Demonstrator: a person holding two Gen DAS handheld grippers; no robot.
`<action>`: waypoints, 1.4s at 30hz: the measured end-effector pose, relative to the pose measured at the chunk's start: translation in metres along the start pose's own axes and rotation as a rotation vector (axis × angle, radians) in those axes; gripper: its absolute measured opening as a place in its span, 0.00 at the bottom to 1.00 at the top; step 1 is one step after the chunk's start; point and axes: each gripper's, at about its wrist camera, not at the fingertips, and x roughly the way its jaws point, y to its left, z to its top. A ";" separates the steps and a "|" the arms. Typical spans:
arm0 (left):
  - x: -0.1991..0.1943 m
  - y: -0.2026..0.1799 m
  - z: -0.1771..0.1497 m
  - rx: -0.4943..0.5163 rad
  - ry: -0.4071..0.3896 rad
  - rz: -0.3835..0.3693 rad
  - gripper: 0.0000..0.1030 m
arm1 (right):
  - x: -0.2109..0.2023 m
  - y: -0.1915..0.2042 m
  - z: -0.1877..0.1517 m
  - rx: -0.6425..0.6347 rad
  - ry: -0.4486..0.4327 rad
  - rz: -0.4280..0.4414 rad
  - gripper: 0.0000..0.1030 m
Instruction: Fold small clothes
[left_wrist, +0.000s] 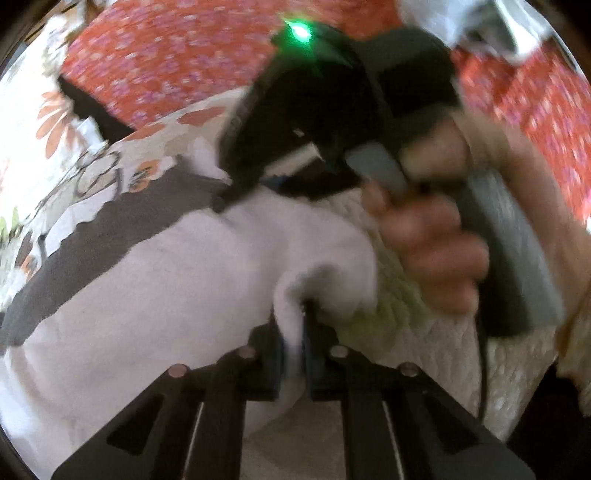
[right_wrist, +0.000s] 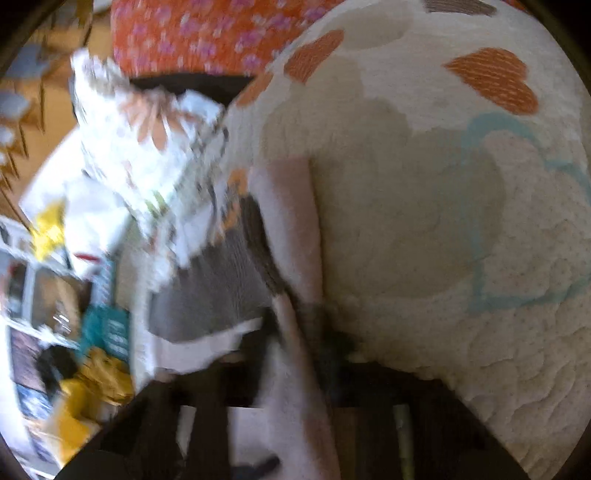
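Your left gripper (left_wrist: 293, 332) has its jaws pinched nearly closed on a fold of the white garment (left_wrist: 147, 295), the cloth bunching up and running down between the two black fingers. That garment is white with a dark grey scalloped band (left_wrist: 110, 229) along its far edge, and in the left wrist view it spreads out to the left over the quilted bedspread (left_wrist: 461, 350). Just beyond it, your right hand (left_wrist: 436, 251) wraps the grey handle of the other gripper, whose black body shows a green light (left_wrist: 300, 32) on top. Both views are smeared with motion blur.

From the right wrist view, your right gripper (right_wrist: 295, 332) is also clamped tight on the same garment: a pale strip of fabric (right_wrist: 291, 369) runs straight down between its dark fingers, and the grey band (right_wrist: 207, 288) hangs off to the left. So the piece is held between both grippers, lifted against the bedspread, whose cream surface shows orange hearts (right_wrist: 495, 79) and a teal heart outline (right_wrist: 517, 221).

Behind, a red-orange cloth with small pink flowers (left_wrist: 166, 55) lies across the top of the bed. A white floral-print piece (right_wrist: 147, 140) sits crumpled to the left of the garment. Further left, off the bed, there is a blurred clutter with something yellow (right_wrist: 92, 387) in it; I cannot tell what it is.
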 end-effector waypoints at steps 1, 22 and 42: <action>-0.005 0.008 0.002 -0.040 -0.006 -0.020 0.08 | -0.001 0.005 0.000 -0.006 -0.007 -0.006 0.14; -0.153 0.199 -0.061 -0.495 -0.189 0.042 0.07 | 0.054 0.246 -0.031 -0.344 -0.033 -0.073 0.13; -0.211 0.350 -0.167 -1.036 -0.163 0.071 0.09 | 0.226 0.359 -0.071 -0.636 0.130 -0.358 0.13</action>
